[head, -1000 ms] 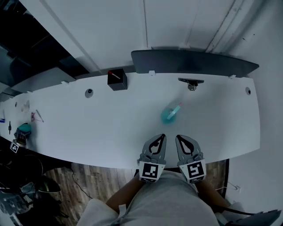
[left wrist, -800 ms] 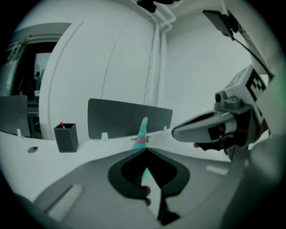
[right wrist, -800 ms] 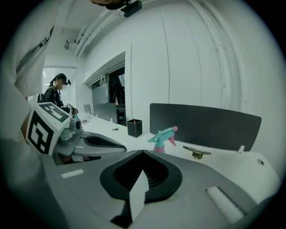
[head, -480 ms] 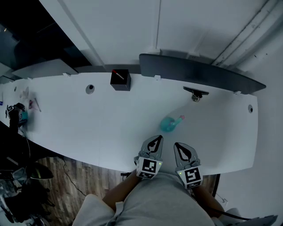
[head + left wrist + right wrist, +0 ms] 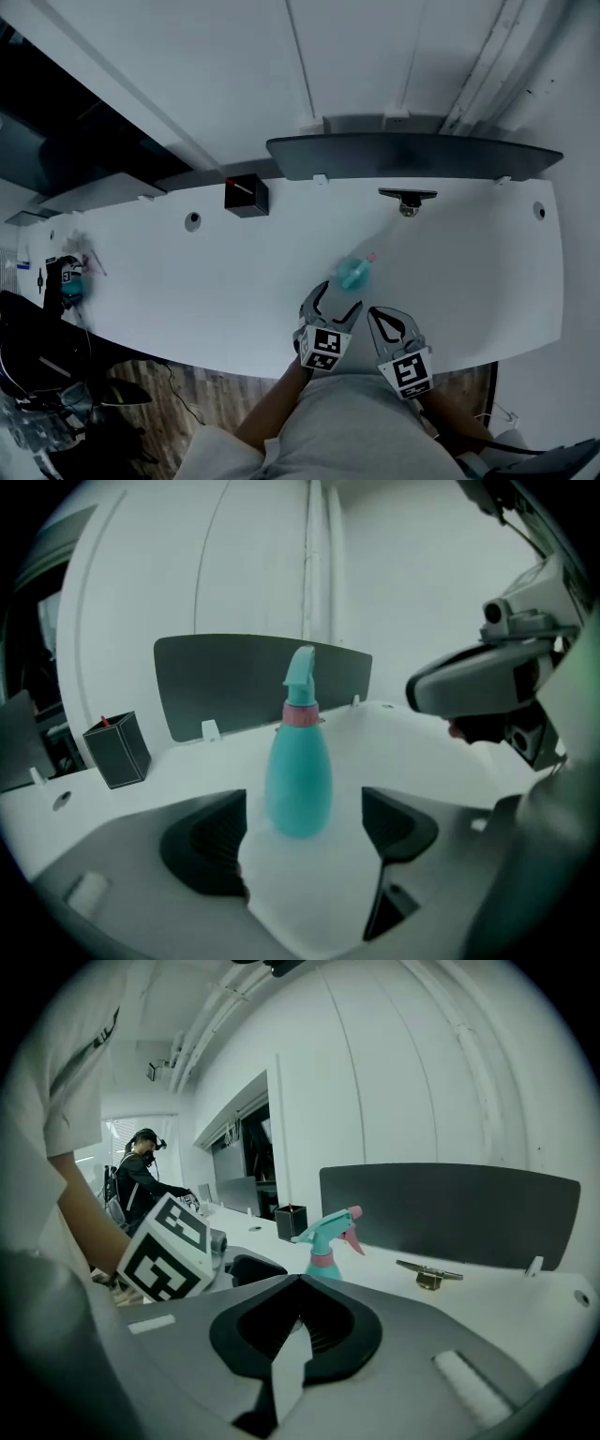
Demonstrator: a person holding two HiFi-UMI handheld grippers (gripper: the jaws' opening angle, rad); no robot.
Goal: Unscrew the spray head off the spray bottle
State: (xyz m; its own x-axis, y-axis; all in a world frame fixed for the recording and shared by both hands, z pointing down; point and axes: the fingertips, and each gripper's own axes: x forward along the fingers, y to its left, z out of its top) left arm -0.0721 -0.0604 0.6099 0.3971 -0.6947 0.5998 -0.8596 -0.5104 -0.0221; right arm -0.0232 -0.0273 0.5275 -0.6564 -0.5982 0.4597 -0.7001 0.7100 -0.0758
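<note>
A teal spray bottle (image 5: 353, 273) stands upright on the white table (image 5: 187, 272), a short way in from its front edge. The bottle (image 5: 300, 775) has a pink collar (image 5: 301, 714) under its teal spray head (image 5: 302, 674). My left gripper (image 5: 333, 303) is open, and its jaws have just been opening. The bottle stands just ahead of their gap, and neither pad touches it. My right gripper (image 5: 378, 314) is shut on nothing, to the right of the left one and near the table edge. In the right gripper view the bottle (image 5: 324, 1237) shows a pink trigger.
A dark divider screen (image 5: 412, 155) runs along the table's back edge. A black pen box (image 5: 247, 195) stands at the back left and a metal clamp (image 5: 407, 199) at the back right. Small items (image 5: 66, 277) lie at the far left end. A person (image 5: 141, 1180) stands far off.
My left gripper's jaws have opened from shut, and the gripper has come down and closer to the bottle. The right gripper stays shut in much the same place.
</note>
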